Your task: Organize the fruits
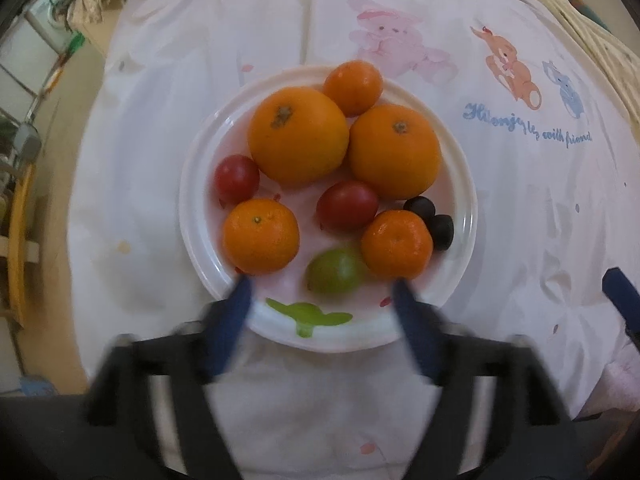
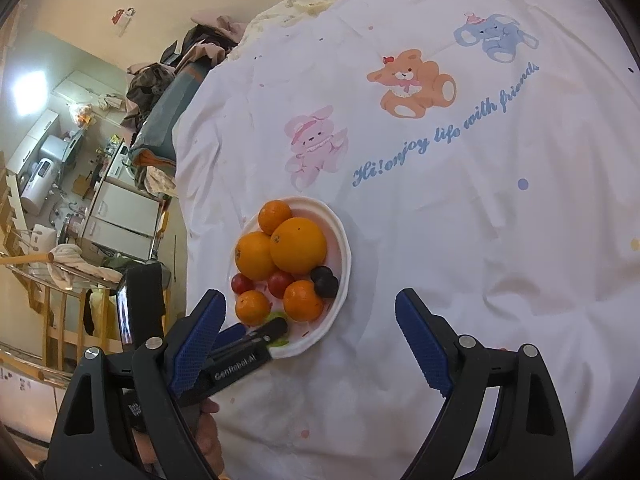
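Observation:
A white plate [image 1: 192, 216] on the printed cloth holds two large oranges [image 1: 298, 134], three mandarins [image 1: 261, 236], two red round fruits [image 1: 347, 205], two dark grapes [image 1: 430, 218] and a green grape [image 1: 336, 271]. My left gripper [image 1: 320, 285] points down over the plate's near rim, jaws open, with the green grape lying loose between the blurred blue fingertips [image 1: 240, 294]. In the right wrist view the same plate [image 2: 345, 248] is at centre left, with the left gripper [image 2: 256, 334] at its near edge. My right gripper [image 2: 308, 296] hangs open and empty above the cloth, to the right of the plate.
The white cloth [image 2: 440, 220] with cartoon animals and blue lettering covers the table. Its left edge [image 2: 182, 216] drops to a floor with kitchen clutter and a wooden rack [image 2: 52, 320]. Piled clothes [image 2: 172, 68] lie at the far left corner. A person's hand [image 2: 208, 436] holds the left gripper.

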`<act>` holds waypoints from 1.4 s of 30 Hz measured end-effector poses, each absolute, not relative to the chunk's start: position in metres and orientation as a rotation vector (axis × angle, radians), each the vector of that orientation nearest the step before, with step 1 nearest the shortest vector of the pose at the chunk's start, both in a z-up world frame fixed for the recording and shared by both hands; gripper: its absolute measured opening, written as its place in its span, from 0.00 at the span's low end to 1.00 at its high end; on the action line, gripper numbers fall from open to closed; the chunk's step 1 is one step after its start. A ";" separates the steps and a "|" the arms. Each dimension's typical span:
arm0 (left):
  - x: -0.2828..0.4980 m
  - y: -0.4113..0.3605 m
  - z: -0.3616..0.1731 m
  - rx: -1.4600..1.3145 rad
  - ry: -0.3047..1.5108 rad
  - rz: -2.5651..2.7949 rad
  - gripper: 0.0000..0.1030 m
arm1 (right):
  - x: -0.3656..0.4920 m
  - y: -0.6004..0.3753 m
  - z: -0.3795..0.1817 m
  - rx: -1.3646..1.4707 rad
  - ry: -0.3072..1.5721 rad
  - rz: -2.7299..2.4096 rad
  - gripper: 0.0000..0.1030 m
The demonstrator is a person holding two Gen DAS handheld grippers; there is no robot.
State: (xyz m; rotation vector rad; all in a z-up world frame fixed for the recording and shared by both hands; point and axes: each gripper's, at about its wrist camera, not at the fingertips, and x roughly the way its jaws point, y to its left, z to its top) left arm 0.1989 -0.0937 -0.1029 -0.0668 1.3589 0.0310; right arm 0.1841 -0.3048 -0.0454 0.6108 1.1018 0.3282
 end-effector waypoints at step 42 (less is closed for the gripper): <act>0.064 0.003 0.022 -0.082 0.813 0.042 0.99 | 0.076 -0.246 0.007 0.208 0.811 0.251 1.00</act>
